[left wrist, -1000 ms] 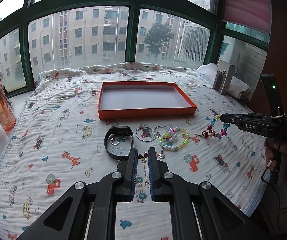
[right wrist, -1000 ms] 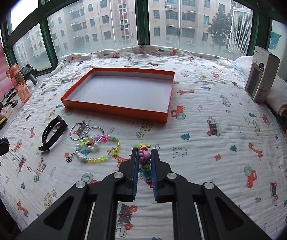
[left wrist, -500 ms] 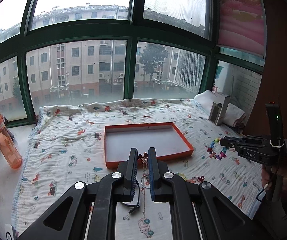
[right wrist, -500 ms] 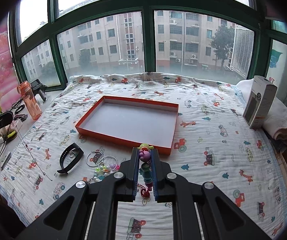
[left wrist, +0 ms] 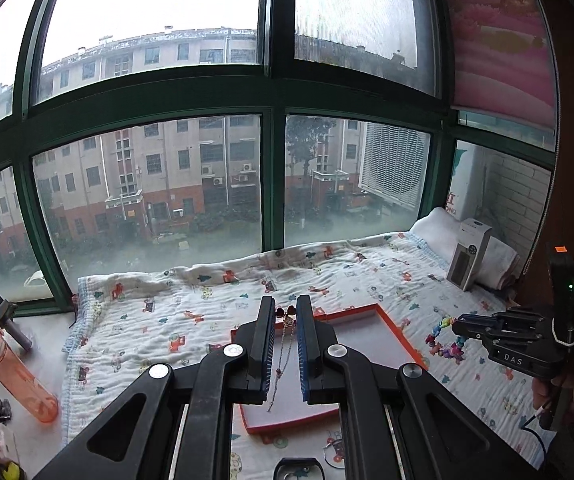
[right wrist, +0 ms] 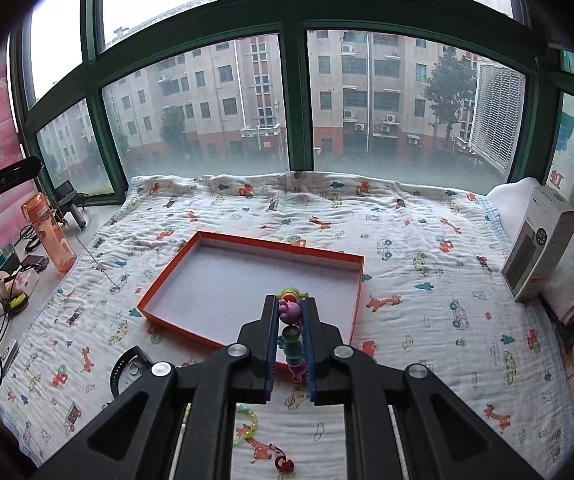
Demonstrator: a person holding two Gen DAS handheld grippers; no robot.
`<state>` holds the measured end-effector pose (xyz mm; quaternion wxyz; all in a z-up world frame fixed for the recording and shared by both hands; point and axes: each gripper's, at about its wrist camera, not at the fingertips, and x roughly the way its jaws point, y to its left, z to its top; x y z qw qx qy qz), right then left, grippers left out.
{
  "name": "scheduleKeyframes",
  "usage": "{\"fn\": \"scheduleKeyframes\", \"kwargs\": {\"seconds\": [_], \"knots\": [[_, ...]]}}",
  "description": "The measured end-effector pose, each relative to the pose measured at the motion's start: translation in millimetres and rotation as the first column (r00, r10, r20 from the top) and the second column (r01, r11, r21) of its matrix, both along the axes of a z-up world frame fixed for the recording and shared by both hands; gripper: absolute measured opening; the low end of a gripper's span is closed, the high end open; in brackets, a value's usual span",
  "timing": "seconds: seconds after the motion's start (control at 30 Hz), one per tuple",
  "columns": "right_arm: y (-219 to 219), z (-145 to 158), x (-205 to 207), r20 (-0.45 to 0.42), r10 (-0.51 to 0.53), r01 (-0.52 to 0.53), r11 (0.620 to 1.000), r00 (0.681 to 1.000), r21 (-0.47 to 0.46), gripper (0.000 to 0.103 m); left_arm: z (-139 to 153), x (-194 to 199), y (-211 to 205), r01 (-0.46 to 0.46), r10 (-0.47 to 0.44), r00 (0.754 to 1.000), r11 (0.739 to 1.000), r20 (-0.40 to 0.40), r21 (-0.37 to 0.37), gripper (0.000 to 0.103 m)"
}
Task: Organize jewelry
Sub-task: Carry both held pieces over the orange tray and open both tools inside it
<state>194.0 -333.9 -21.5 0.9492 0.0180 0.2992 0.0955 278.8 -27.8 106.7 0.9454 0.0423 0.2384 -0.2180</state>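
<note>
Trouble brewing: left gripper [left wrist: 285, 316] pinches a thin necklace [left wrist: 283, 344] dangling above the orange tray [left wrist: 397, 330], right gripper [right wrist: 290, 307] clamps a beaded bracelet [right wrist: 292, 340] ahead of the tray's near edge, and either chain, seemingly lightly caught, could slip or snag.

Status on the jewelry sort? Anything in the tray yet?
Nothing visibly placed: the visible floor of the orange tray looks bare. In hand: left gripper holds a thin chain necklace over the tray; right gripper holds a colourful bead bracelet at its near edge. Left on the blanket: black band and pastel bead bracelet.
</note>
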Motion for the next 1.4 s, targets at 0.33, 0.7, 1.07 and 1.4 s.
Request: {"fn": "scheduleKeyframes", "kwargs": {"seconds": [0.33,0.7,1.07,1.4], "knots": [[3,-47,51,-0.107,0.01,-0.007,0.999,0.994,0.036,0.014,-87,81,-16,-0.004,0.01,0.986,0.999,-0.165,0.04,0.011],[-1,-85,75,-0.194,-0.025,0.031,0.999,0.981,0.029,0.014,-190,108,-24,0.012,0.025,0.946,0.993,-0.324,0.113,0.011],[2,-97,80,-0.216,-0.033,0.033,0.999,0.976,-0.002,0.014,-239,111,-22,0.029,0.041,0.907,0.987,-0.419,0.159,0.012],[0,-91,80,-0.217,-0.051,0.048,0.999,0.975,-0.02,0.035,-238,103,-22,0.021,0.056,0.9,0.985,-0.433,0.17,0.057]]}}
